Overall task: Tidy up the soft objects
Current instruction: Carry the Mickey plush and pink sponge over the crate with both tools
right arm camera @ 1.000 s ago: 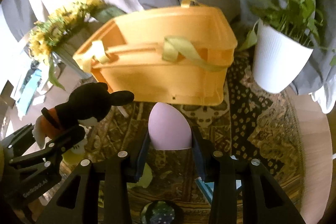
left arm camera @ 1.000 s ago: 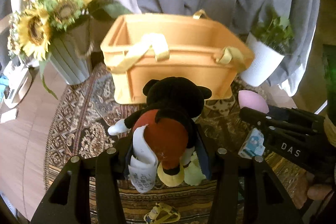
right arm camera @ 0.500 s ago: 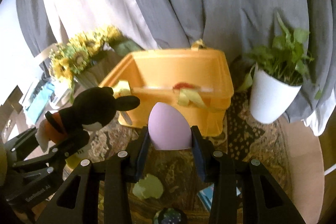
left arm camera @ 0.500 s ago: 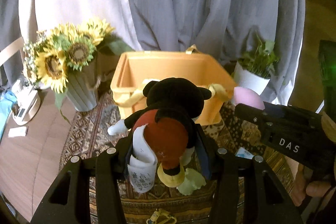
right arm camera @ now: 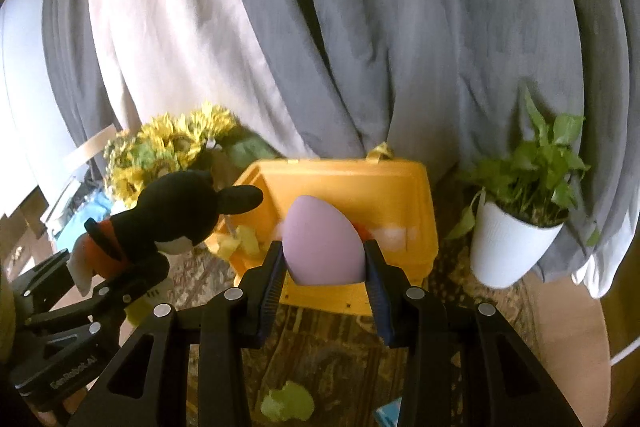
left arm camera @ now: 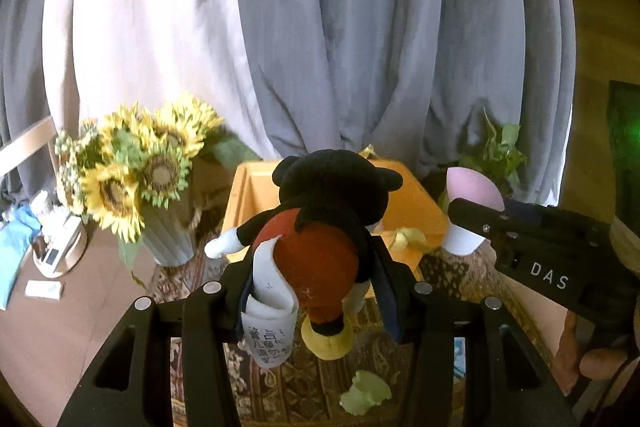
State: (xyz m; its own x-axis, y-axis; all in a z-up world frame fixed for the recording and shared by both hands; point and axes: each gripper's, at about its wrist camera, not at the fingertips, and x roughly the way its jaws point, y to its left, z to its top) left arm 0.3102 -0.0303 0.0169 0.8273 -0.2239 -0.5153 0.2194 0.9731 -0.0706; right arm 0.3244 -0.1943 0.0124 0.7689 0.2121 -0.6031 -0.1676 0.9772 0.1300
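We see the left gripper [left arm camera: 316, 291] clamped on a mouse plush [left arm camera: 324, 223] and the right gripper [right arm camera: 324, 263] clamped on a pink egg-shaped sponge [right arm camera: 322, 239], the yellow basket [right arm camera: 416, 223] beyond both jaws.

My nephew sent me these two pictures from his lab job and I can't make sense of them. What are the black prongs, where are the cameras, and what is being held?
There is no robot here: a person holds a two-fingered clamp in each hand, with a wide-angle camera on each clamp looking along its fingers. In the left clamp's view, the left gripper is shut on a plush mouse. In the right clamp's view, the right gripper is shut on a pink egg-shaped sponge. Ahead, on a patterned rug, stands an open yellow basket, between a sunflower vase and a potted plant. A small green item lies on the rug.
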